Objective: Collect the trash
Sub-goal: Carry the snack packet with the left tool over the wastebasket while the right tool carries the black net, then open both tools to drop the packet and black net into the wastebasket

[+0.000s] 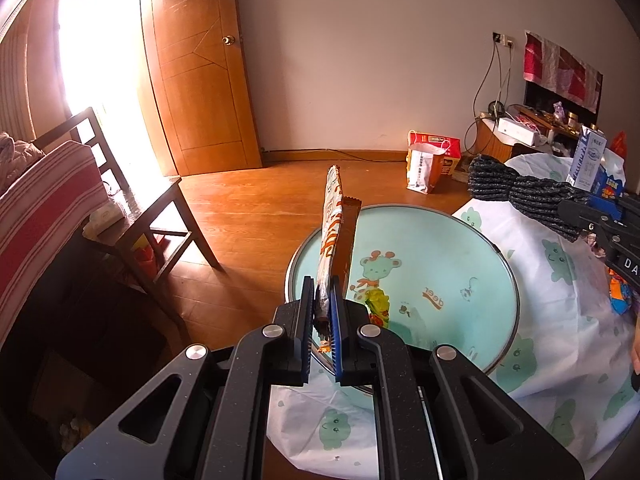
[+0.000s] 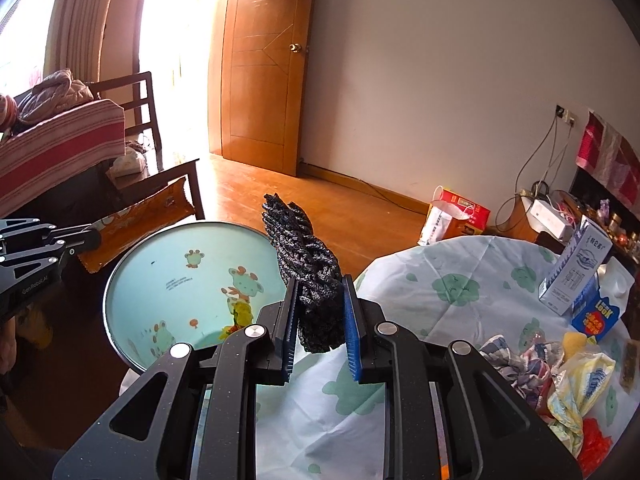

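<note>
Collection is part done: over the round basin (image 1: 460, 248), which holds one crumpled scrap (image 1: 378, 304), the left gripper (image 1: 322, 320) clamps an orange wrapper (image 1: 334, 232), the right gripper (image 2: 320, 320) grips a dark knitted bundle (image 2: 308, 276), while litter (image 2: 576, 384) remains beside it.

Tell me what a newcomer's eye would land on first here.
Each gripper is shut on something above the round basin: the left gripper pinches an orange snack wrapper standing on edge, the right gripper a dark knitted bundle. Behind, a glaring sunlit doorway beside the wooden door.
</note>
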Demonstrator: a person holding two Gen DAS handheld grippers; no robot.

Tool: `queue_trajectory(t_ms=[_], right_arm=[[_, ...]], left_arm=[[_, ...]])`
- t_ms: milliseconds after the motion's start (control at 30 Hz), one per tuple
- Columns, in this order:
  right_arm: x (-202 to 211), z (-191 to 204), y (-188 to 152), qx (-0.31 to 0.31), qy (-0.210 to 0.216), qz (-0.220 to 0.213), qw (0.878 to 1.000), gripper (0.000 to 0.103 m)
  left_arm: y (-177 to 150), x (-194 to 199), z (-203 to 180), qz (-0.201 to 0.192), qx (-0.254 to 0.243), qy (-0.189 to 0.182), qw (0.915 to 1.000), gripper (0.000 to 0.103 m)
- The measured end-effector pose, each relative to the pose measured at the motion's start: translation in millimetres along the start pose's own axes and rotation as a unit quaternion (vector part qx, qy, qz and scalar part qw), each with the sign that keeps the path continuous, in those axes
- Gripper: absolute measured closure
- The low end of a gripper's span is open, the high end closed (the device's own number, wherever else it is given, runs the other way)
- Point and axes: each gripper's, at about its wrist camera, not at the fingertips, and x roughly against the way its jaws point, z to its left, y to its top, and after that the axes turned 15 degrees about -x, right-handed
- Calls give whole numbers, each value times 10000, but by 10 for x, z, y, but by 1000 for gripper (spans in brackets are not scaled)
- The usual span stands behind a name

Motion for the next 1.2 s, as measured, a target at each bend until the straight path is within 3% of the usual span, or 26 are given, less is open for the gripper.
queue_trajectory(t_ms=[933,1100,1167,1200], right_arm=[[-30,106,-5,98,85,31,9999,82],[-59,146,-17,139,206,106,9996,79],[-60,158,-24,128,246,91,9996,72],[-64,160,-27,106,280,107,9995,63]], left_arm=[[18,9,-66,7,-12,-43,10000,95],[17,9,-92,-18,-43,-92,9999,88],[22,20,-124,-35,-80,-83,9999,72],[20,25,-130,-41,-81,-66,9999,68]])
